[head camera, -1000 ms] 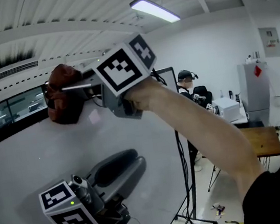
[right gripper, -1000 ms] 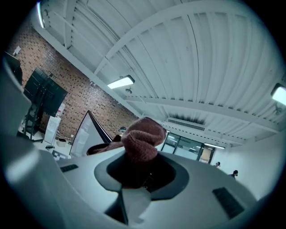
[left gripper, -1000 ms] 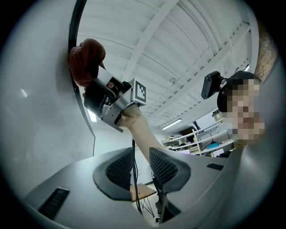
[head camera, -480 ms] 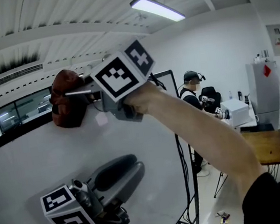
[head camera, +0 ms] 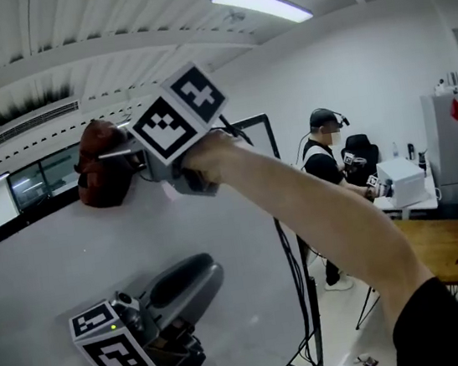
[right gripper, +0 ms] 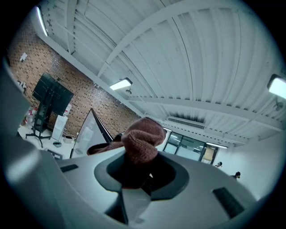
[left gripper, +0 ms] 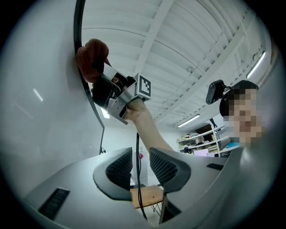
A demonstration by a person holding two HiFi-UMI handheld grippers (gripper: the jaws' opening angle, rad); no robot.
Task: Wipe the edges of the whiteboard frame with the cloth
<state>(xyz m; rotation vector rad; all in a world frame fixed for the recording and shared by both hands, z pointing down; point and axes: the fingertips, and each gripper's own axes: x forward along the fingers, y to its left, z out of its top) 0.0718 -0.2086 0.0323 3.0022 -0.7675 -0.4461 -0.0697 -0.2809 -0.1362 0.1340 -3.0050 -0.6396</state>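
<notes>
1. Two grippers are recorded in the head view. The right gripper (head camera: 117,155) is raised at 10 o'clock and is clamped on a reddish-brown cloth (head camera: 96,167). The cloth is pressed against the black frame (head camera: 14,221) along the top edge of the whiteboard (head camera: 80,266). The left gripper (head camera: 200,279) is held at 7 o'clock, in front of the board face. A person (head camera: 327,156) is seen at 3 o'clock, well apart.
2. In the left gripper view, the jaws of the left gripper (left gripper: 140,163) are set narrow and nothing is gripped. A dark cable (left gripper: 137,188) is seen through the gap. The cloth (left gripper: 91,58) is noted at 11 o'clock on the frame (left gripper: 80,44).
3. In the right gripper view, the jaws of the right gripper (right gripper: 136,174) are closed on the bunched cloth (right gripper: 140,138). The board edge (right gripper: 100,127) is seen at 9 o'clock of the cloth.
</notes>
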